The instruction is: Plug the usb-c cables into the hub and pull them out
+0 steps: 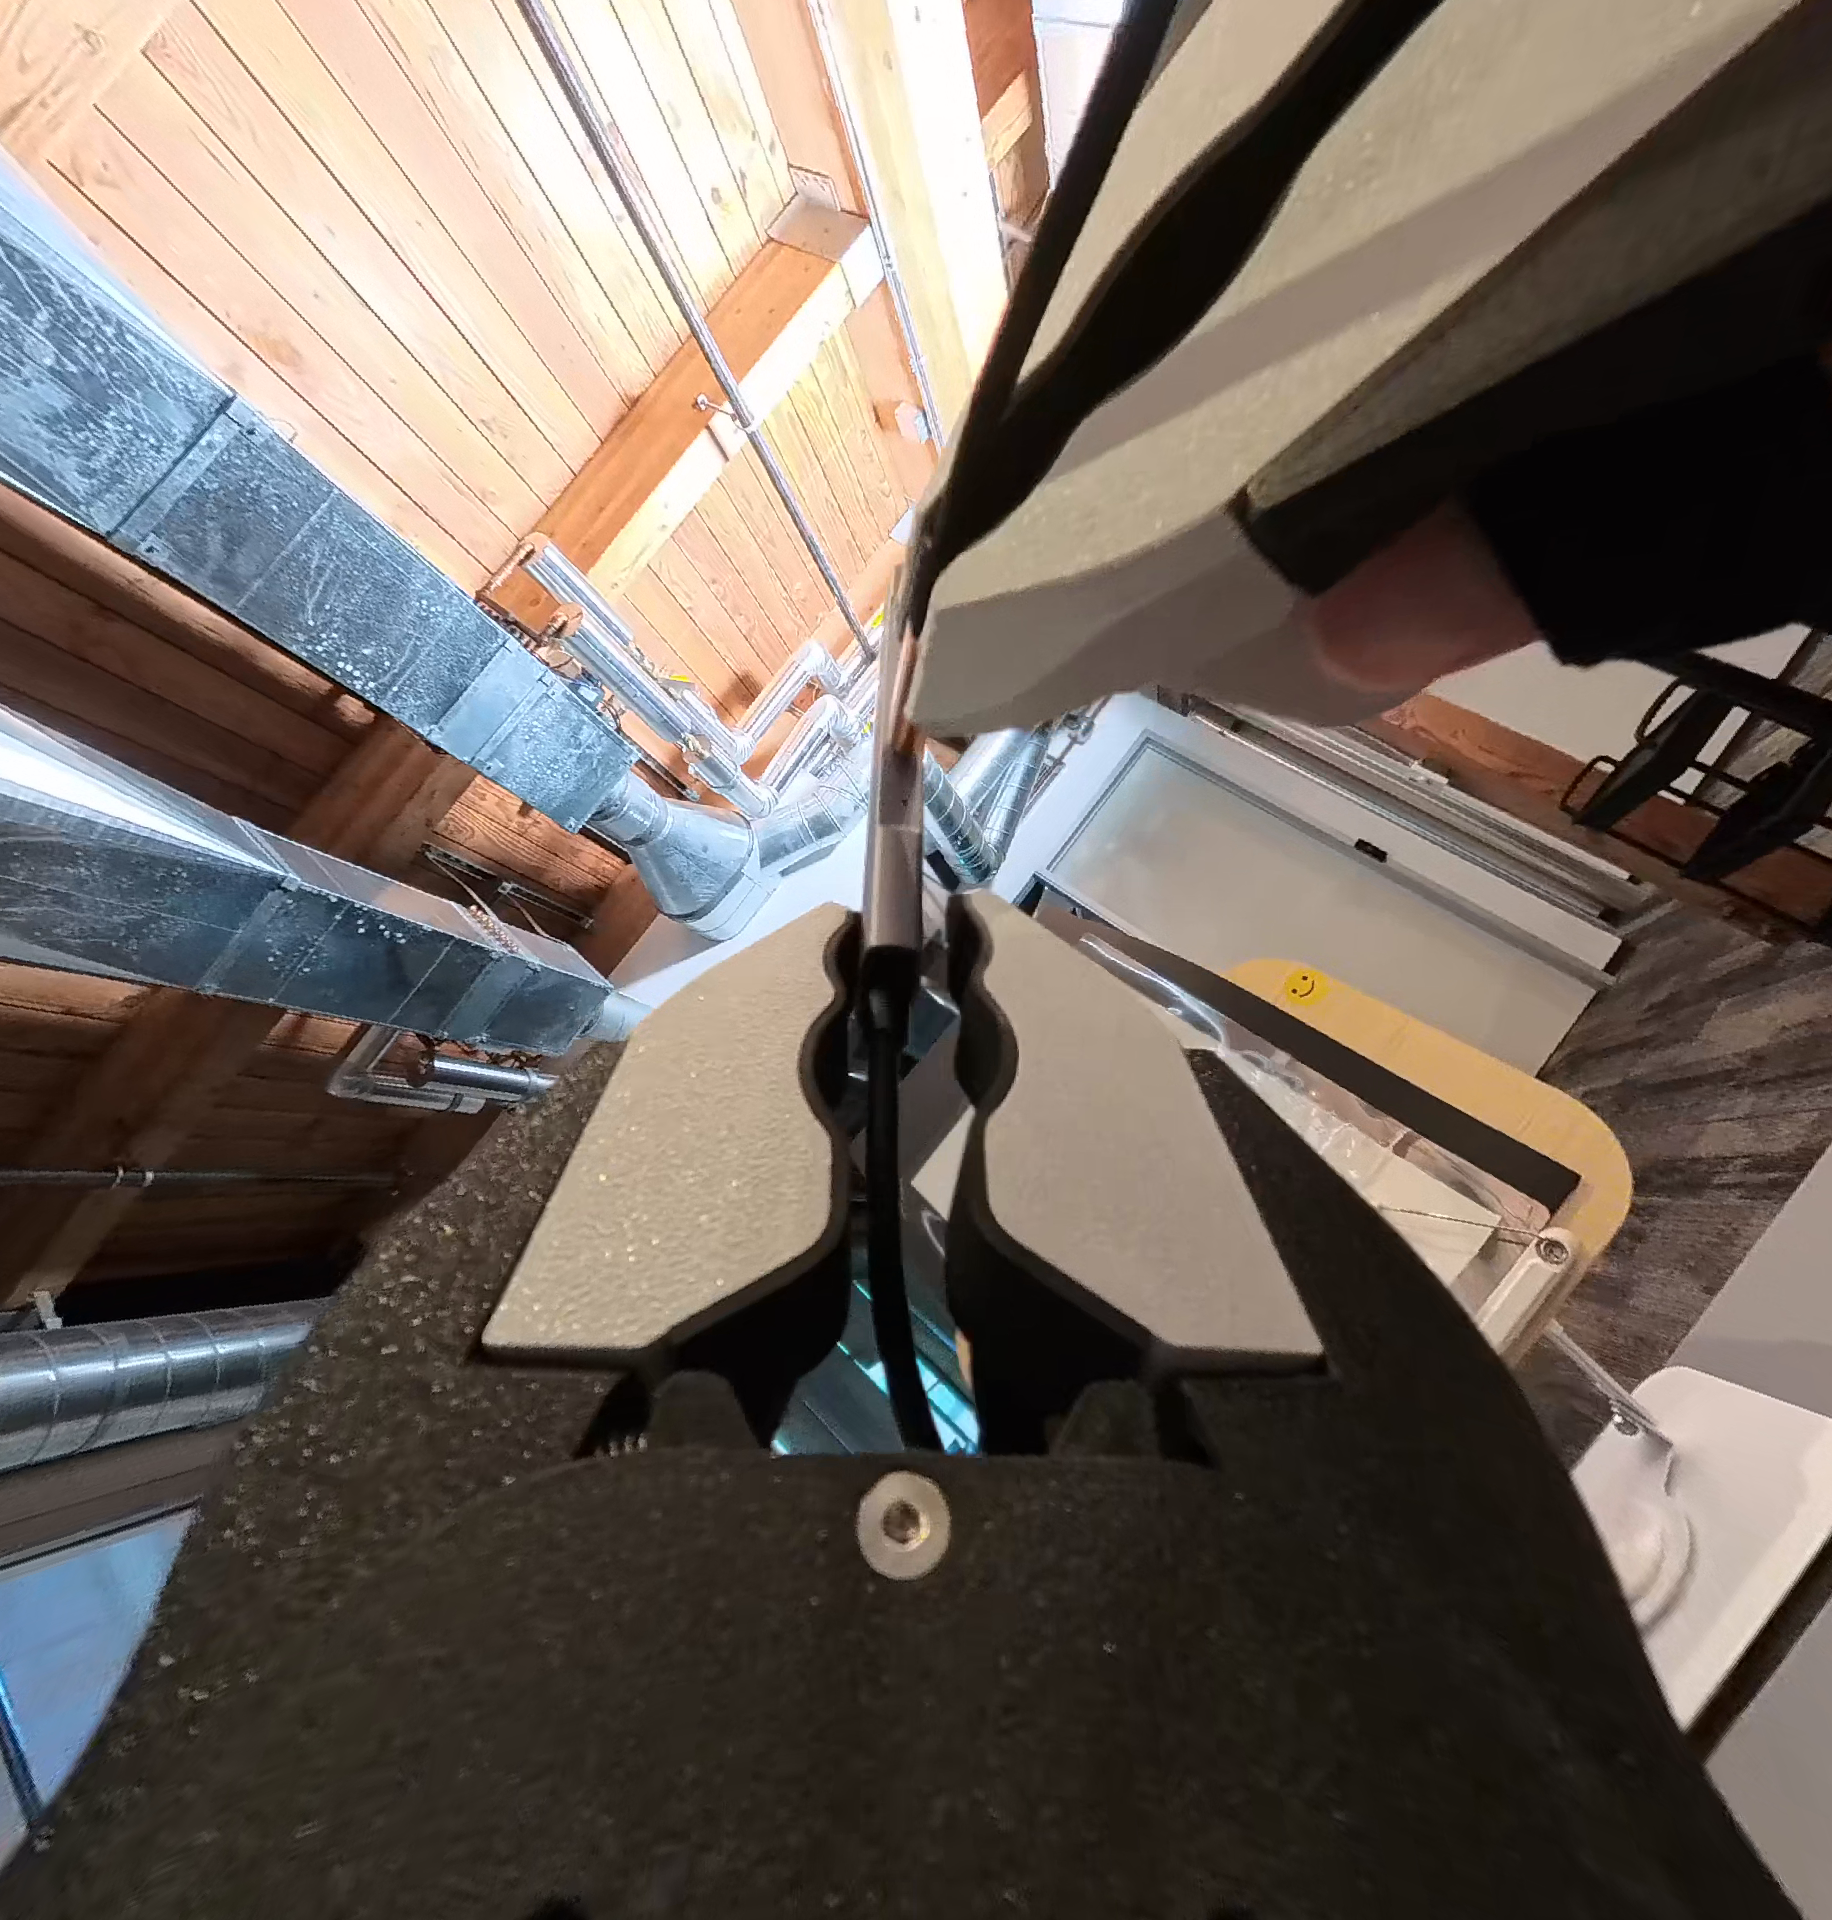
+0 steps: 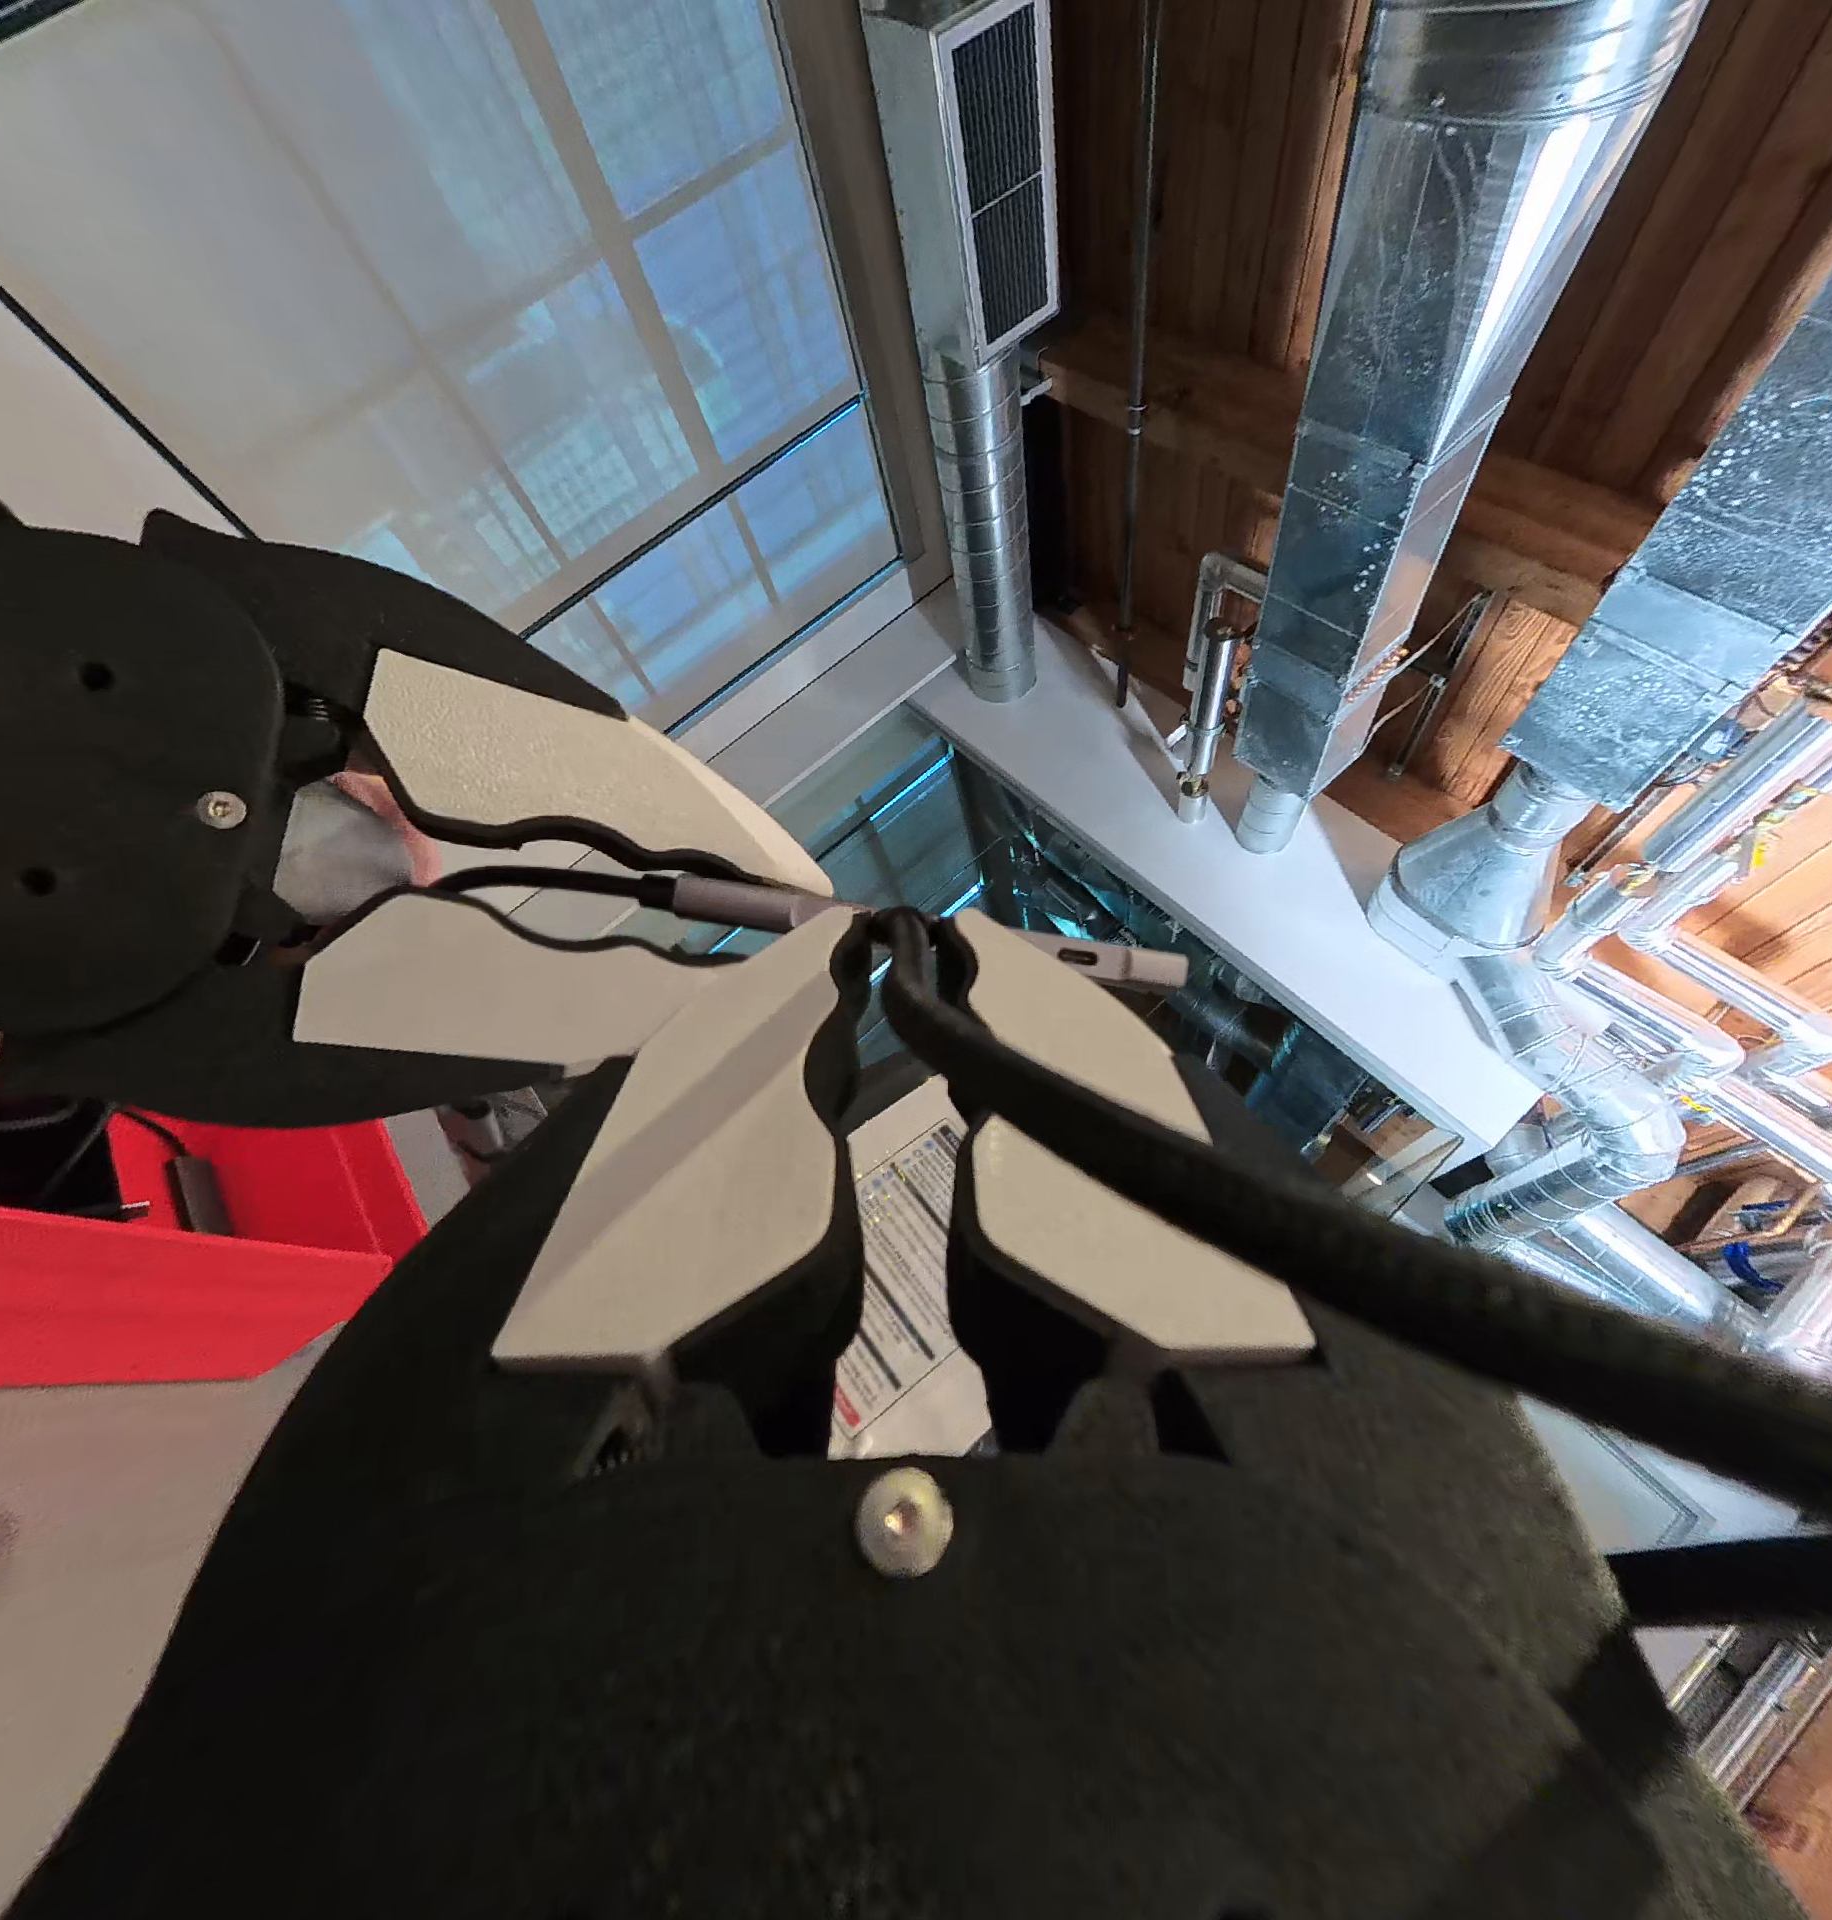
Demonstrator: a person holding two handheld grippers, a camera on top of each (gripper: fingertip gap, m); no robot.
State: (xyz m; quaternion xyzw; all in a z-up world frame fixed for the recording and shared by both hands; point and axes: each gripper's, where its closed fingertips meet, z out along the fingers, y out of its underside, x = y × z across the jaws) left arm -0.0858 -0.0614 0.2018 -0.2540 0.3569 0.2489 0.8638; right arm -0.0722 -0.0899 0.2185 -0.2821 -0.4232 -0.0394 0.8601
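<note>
Slim grey hub [image 2: 735,899] at mid-frame in the right wrist view, reaching rightward past the right-hand tips to a grey end with a port [image 2: 1109,961]. In the left wrist view, same hub [image 1: 888,873] upright at centre. Pinched at its cabled end by the left gripper [image 1: 896,935], jaws nearly together around it. Thin black cable [image 1: 881,1195] trailing from that end down between the fingers.

Right gripper [image 2: 896,935] with jaws pressed on a thick black braided cable [image 2: 1307,1226], looped at the tips just against the hub and running off to the lower right. Cannot tell whether its plug is seated in the hub.

Thumb [image 1: 1411,623] at the right edge of the left wrist view. Red bin [image 2: 164,1278] at lower left, printed sheet [image 2: 901,1247] below the fingers, metal ducts [image 2: 1411,416] at upper right.
</note>
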